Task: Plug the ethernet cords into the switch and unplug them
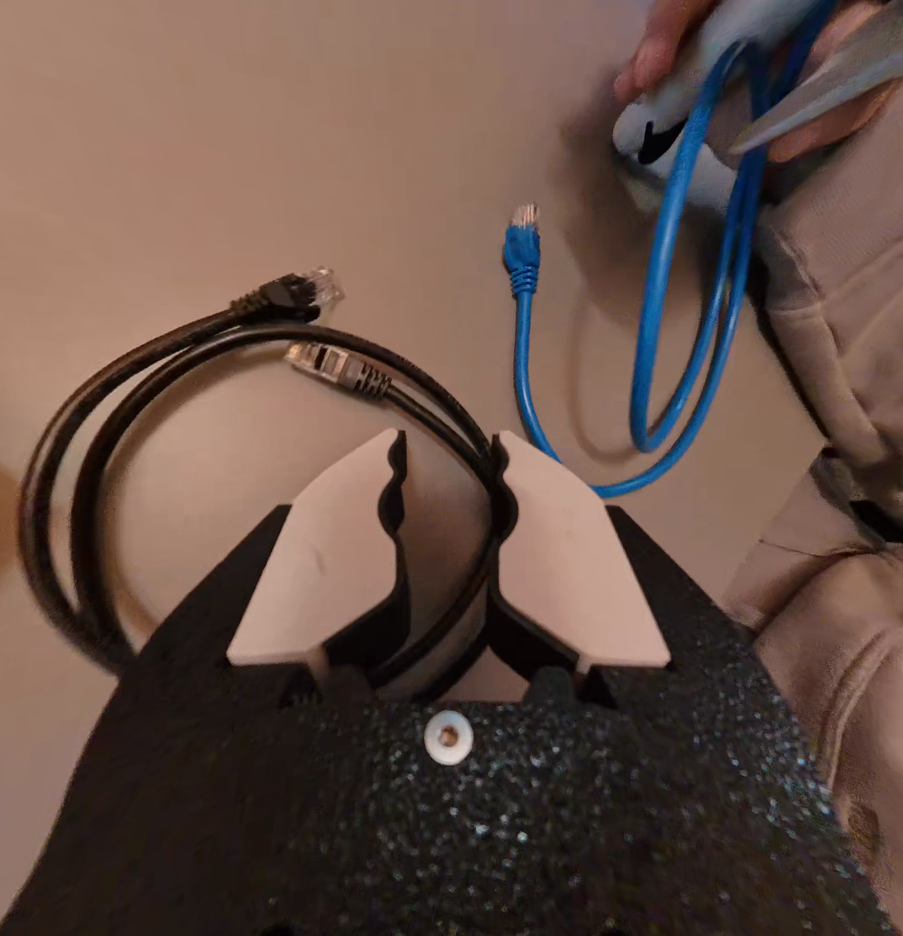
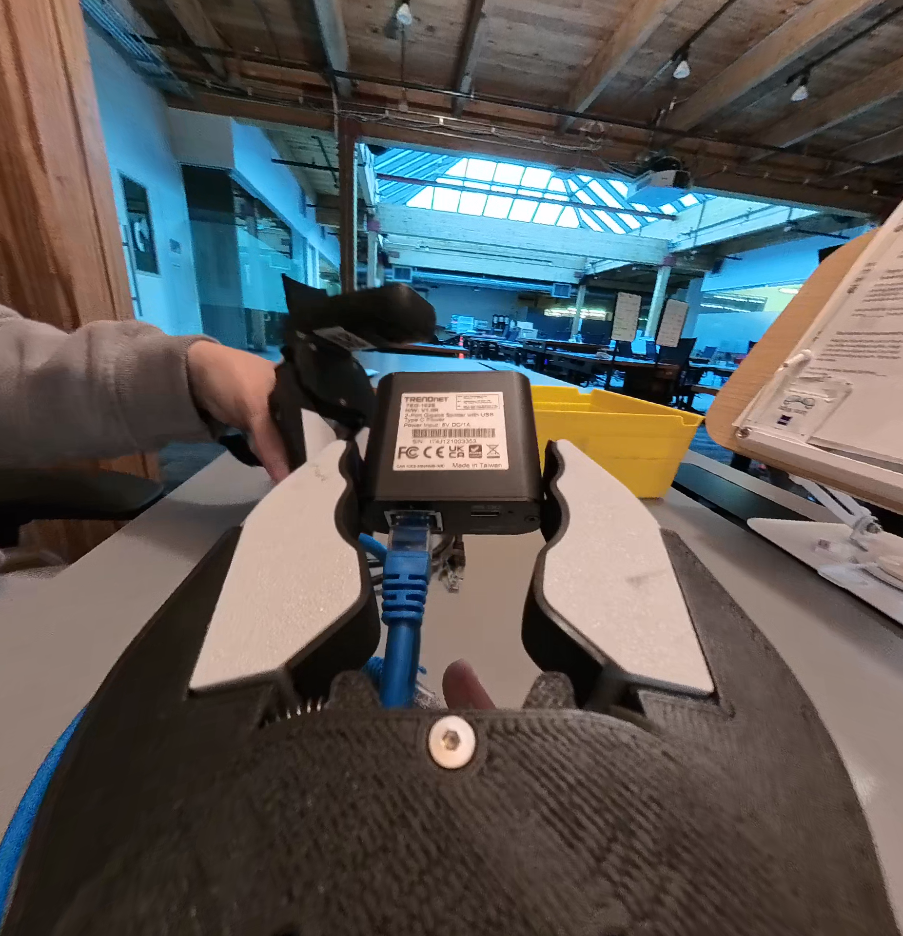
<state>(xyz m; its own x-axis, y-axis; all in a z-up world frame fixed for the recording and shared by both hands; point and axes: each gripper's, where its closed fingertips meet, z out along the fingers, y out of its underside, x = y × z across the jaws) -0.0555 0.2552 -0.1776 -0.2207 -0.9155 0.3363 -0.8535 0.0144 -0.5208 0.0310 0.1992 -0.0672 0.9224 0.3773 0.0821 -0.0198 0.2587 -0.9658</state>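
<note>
My right gripper (image 2: 449,451) is shut on the black switch (image 2: 452,405) and holds it above the table, label side up. A blue ethernet cord (image 2: 401,608) is plugged into the left port on the switch's near face. In the left wrist view this blue cord (image 1: 662,283) hangs from the blurred right gripper (image 1: 692,101), and its free plug (image 1: 523,238) lies on the table. A coiled black ethernet cord (image 1: 74,456) lies on the table with both plugs (image 1: 292,294) (image 1: 333,364) free. My left gripper (image 1: 449,445) is open above the coil, which runs along the right finger's inner side.
A yellow bin (image 2: 616,440) stands on the table behind the switch. A tilted document stand with papers (image 2: 819,395) is at the right. A person's sleeve and hand (image 2: 226,400) hold the left gripper. Beige cloth (image 1: 844,405) lies along the table's right side.
</note>
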